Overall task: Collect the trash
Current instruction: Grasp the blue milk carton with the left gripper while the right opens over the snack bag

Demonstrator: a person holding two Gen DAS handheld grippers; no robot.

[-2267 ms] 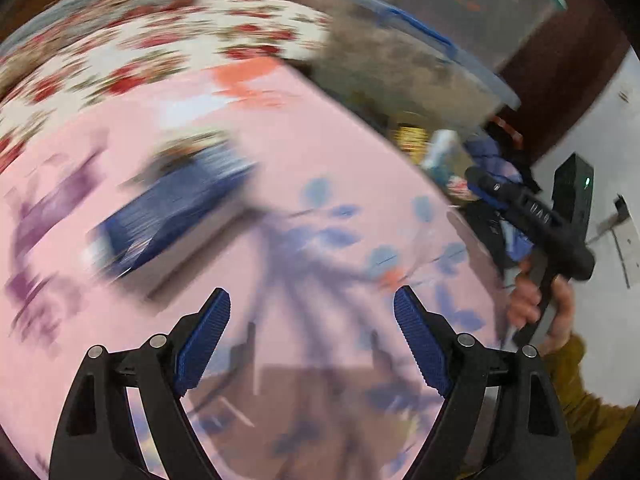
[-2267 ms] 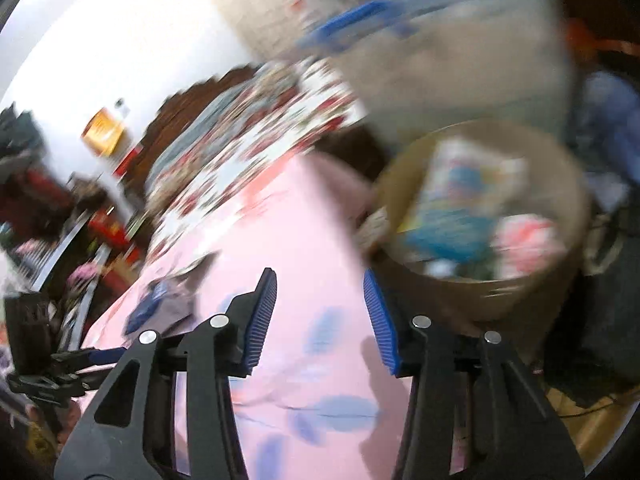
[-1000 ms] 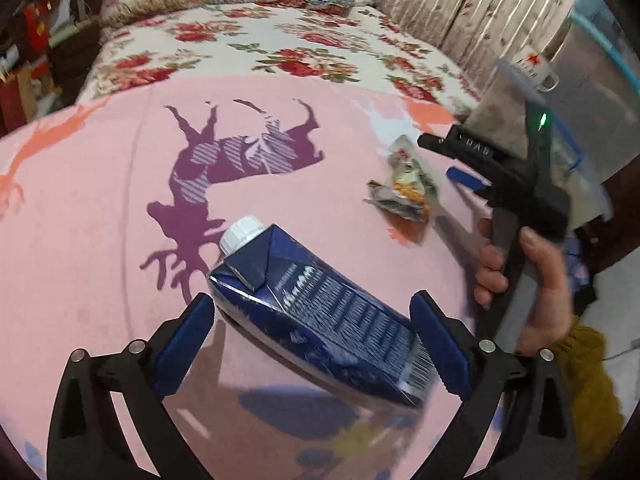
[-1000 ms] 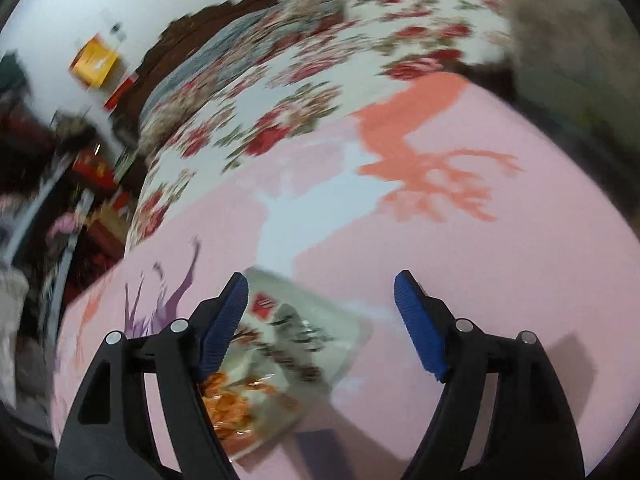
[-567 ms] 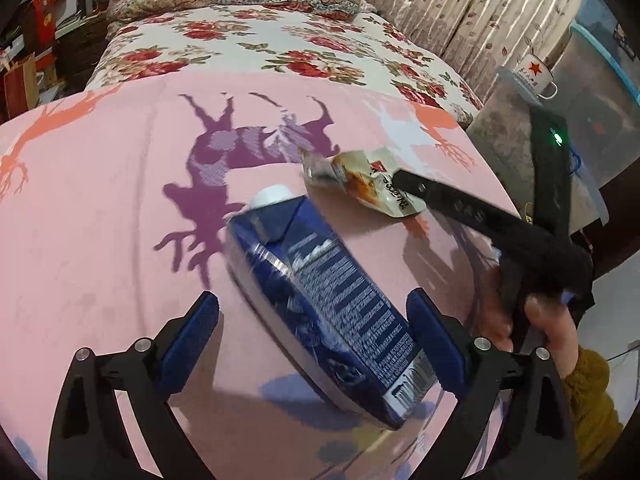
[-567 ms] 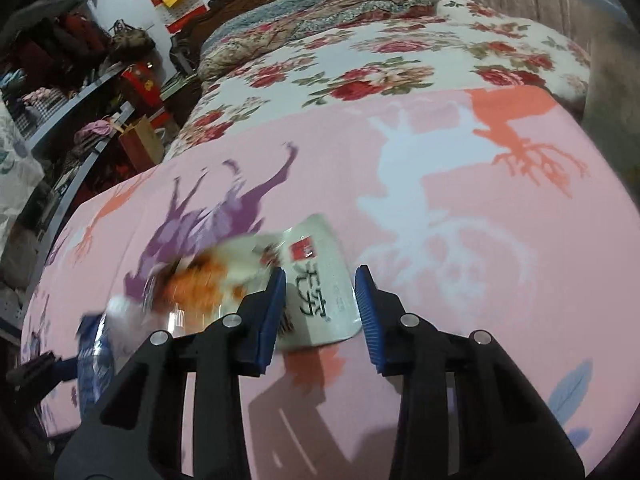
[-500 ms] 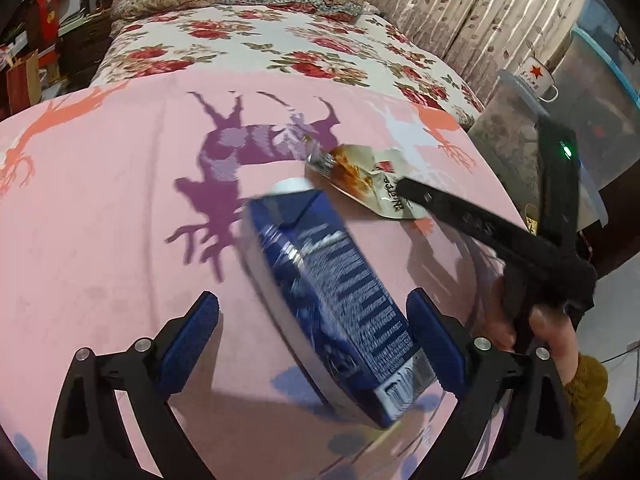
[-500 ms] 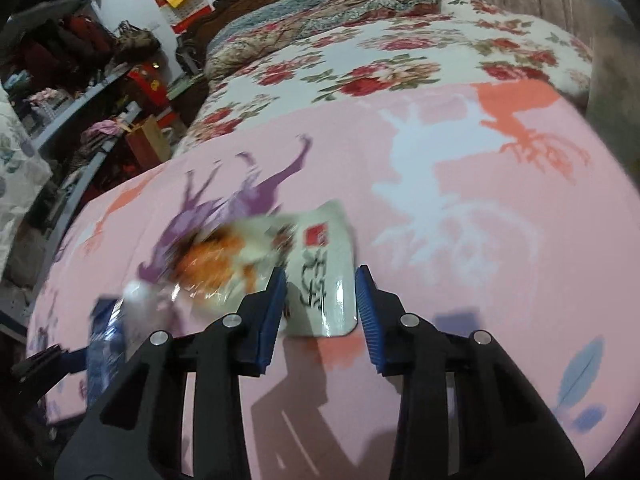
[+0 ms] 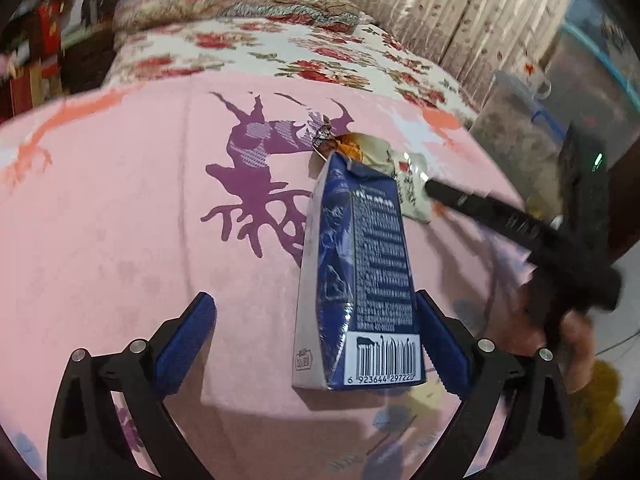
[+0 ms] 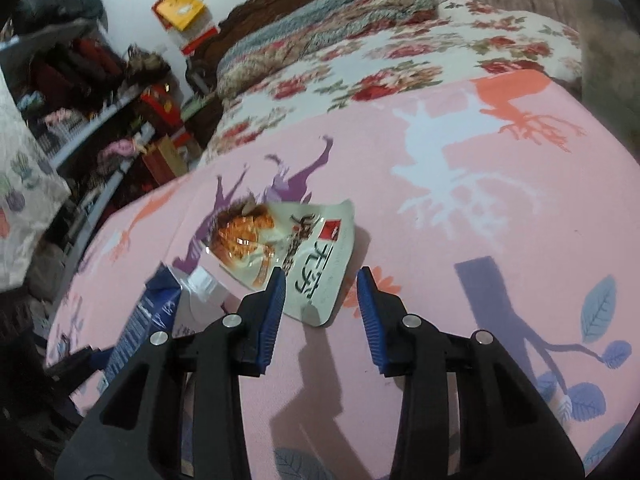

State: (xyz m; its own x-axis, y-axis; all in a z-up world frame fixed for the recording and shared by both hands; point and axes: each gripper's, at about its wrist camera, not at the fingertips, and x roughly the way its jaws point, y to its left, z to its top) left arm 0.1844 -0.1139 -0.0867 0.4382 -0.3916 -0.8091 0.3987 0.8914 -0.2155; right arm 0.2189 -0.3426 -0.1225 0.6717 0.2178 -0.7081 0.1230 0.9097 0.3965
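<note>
Two trash pieces (image 9: 360, 272) (image 10: 296, 252) on pink blanket (image 9: 120, 220)

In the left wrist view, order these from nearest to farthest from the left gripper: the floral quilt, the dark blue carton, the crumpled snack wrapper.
1. Dark blue carton, against the right finger.
2. Crumpled snack wrapper, beyond the carton's top.
3. Floral quilt, at the back.

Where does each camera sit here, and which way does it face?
Left wrist: on the left gripper, angled down at the blue carton on the pink blanket; the person's right hand shows.
Right wrist: on the right gripper, jaws opening, angled down at the snack wrapper.
Shared: carton, wrapper, blanket, floral bedspread.
</note>
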